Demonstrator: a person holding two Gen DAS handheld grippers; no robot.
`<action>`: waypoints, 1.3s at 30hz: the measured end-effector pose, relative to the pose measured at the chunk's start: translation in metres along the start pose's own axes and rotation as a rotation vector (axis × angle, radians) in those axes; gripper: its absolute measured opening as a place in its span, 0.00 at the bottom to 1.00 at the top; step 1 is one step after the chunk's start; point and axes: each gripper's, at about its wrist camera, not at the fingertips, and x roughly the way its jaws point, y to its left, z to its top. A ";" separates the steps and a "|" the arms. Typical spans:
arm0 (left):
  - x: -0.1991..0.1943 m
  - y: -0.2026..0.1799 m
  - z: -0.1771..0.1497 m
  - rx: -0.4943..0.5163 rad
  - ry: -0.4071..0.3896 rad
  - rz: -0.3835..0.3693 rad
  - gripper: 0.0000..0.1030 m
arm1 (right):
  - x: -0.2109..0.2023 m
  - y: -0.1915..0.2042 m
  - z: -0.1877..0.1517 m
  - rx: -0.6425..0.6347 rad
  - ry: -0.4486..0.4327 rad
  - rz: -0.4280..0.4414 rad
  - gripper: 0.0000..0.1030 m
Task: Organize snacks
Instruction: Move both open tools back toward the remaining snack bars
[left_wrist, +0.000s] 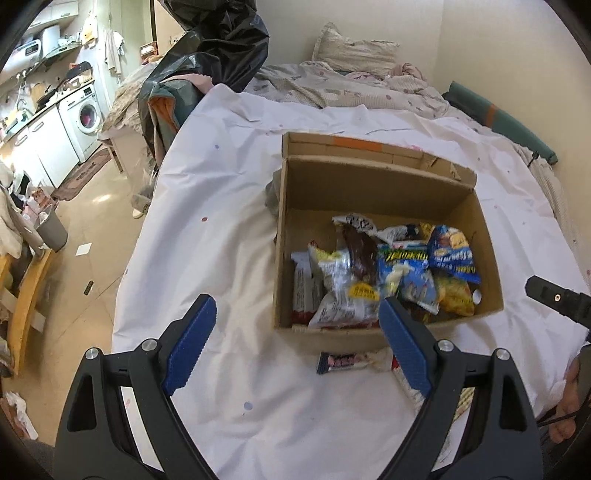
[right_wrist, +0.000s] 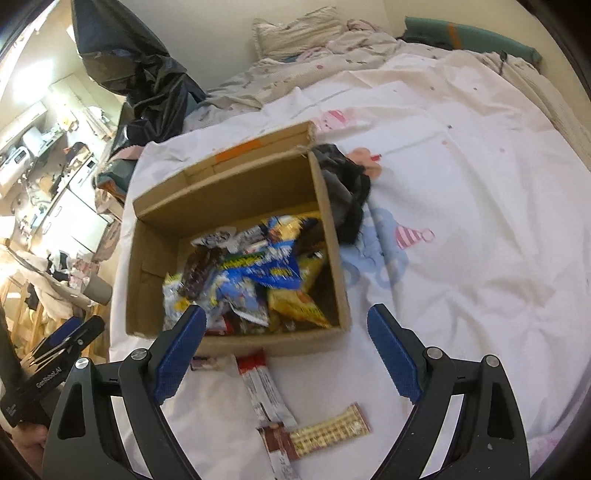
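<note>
An open cardboard box (left_wrist: 369, 188) (right_wrist: 147, 266) stands on the white sheet of a bed, with several snack packets (left_wrist: 406, 266) (right_wrist: 258, 273) piled in its near half. My left gripper (left_wrist: 297, 306) hovers open and empty before the box's near left corner. My right gripper (right_wrist: 286, 314) is open and empty over the box's near right corner. Loose bars lie on the sheet in front of the box: a dark-wrapped bar (left_wrist: 351, 362), a red-and-white bar (right_wrist: 262, 387) and a gold checked bar (right_wrist: 328, 430) beside a brown one (right_wrist: 277, 443). Each gripper shows at the edge of the other's view.
A black cloth (right_wrist: 343, 192) lies against the box's right side. A black plastic bag (left_wrist: 221, 44) and a pillow (left_wrist: 354, 48) sit at the bed's far end. The bed edge drops to the floor on the left, by a grey bin (left_wrist: 51, 229) and a washing machine (left_wrist: 86, 114).
</note>
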 end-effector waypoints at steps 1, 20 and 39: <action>0.000 0.001 -0.003 -0.003 0.006 0.006 0.85 | -0.001 -0.001 -0.003 0.005 0.005 -0.001 0.89; 0.015 -0.012 -0.038 -0.010 0.151 -0.015 0.85 | 0.008 -0.039 -0.049 0.150 0.206 -0.019 0.89; 0.035 -0.002 -0.044 -0.084 0.271 -0.043 0.85 | 0.073 -0.014 -0.083 0.099 0.552 0.069 0.68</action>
